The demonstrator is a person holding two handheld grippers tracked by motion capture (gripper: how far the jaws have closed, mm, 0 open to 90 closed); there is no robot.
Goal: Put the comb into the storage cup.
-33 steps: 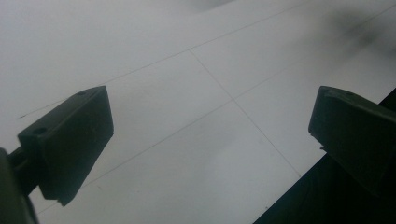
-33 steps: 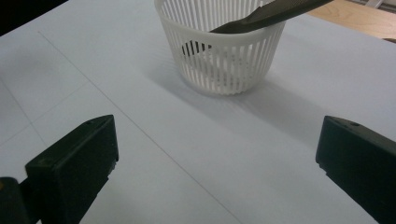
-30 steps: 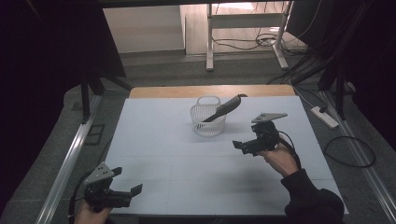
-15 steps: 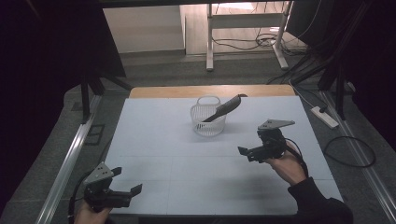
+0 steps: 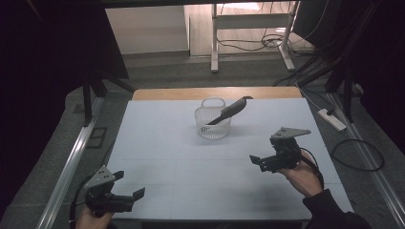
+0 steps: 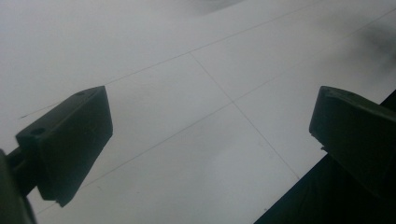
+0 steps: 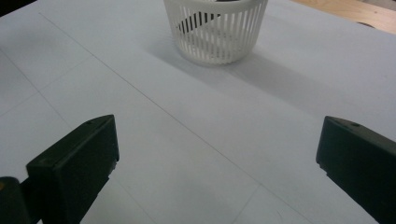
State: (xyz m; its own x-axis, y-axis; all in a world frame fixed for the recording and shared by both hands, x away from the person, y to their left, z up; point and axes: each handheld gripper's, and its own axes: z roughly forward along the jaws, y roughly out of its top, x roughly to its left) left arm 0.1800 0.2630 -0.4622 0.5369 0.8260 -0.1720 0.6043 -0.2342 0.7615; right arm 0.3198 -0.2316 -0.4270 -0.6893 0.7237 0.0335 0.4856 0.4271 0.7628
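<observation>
A white slatted basket (image 5: 213,121) stands on the pale table (image 5: 157,143) toward its far middle, with a dark long-handled utensil (image 5: 229,110) leaning out of it to the right. The basket (image 7: 215,29) also sits ahead of my right gripper's jaws. My right gripper (image 5: 257,161) hovers open at the right of the table, nothing between its jaws. At the near left corner, my left gripper (image 5: 130,185) is held open over bare table (image 6: 196,107), holding nothing.
A wooden strip (image 5: 215,92) runs along the table's far edge. A power strip (image 5: 331,119) and cables lie on the floor to the right. A metal rail (image 5: 67,167) runs along the table's left side.
My right gripper has drawn back from the basket, toward the near right of the table. The left gripper has stayed still.
</observation>
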